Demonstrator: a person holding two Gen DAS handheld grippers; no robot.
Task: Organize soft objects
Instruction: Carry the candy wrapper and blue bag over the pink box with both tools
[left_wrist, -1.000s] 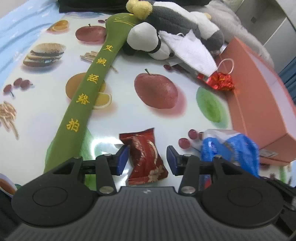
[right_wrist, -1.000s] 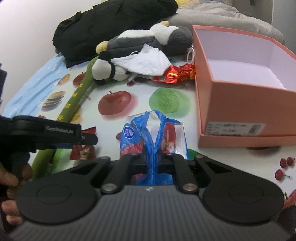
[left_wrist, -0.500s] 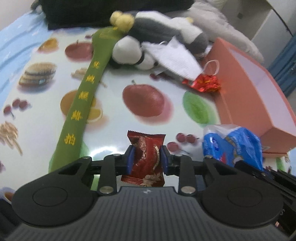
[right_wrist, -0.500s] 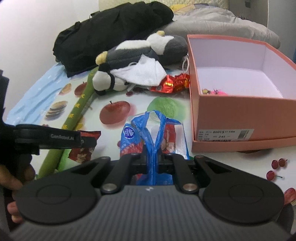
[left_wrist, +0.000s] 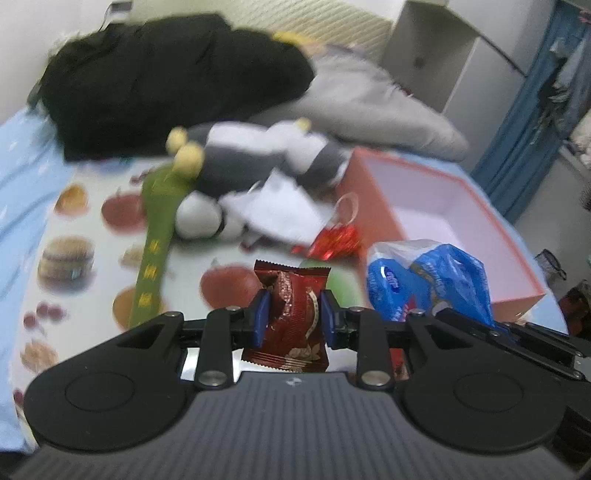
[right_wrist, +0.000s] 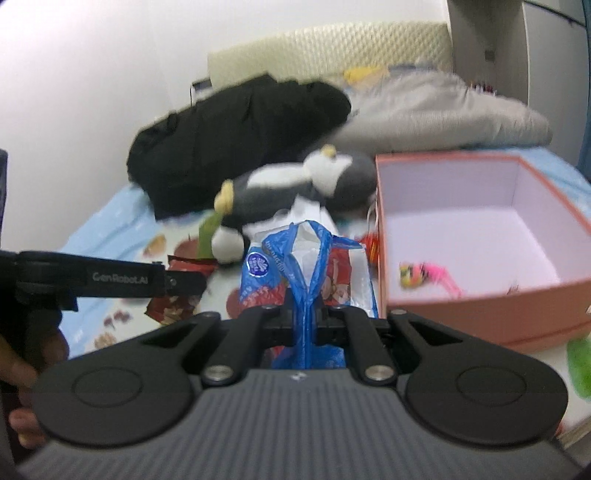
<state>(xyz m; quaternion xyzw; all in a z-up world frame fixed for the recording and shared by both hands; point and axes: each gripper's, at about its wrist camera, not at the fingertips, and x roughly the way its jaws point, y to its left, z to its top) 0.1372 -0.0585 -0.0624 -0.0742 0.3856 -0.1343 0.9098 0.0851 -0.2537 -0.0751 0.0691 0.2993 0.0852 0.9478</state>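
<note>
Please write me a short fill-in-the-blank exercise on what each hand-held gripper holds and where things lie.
1. The left hand-held gripper grips a dark ____ foil snack packet.
2. The right hand-held gripper pinches a crinkly ____ plastic bag.
3. A pink feathery toy lies inside the salmon cardboard ____.

Missing: red; blue; box

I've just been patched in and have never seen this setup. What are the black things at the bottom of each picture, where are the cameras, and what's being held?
A person holds a two-finger gripper in each hand; a camera on each looks along its fingers. In the left view, the left gripper clamps a red snack packet. In the right view, the right gripper pinches a blue plastic bag. On the fruit-print cloth lie a plush toy, a green strap and an open pink box with a small pink toy inside.
</note>
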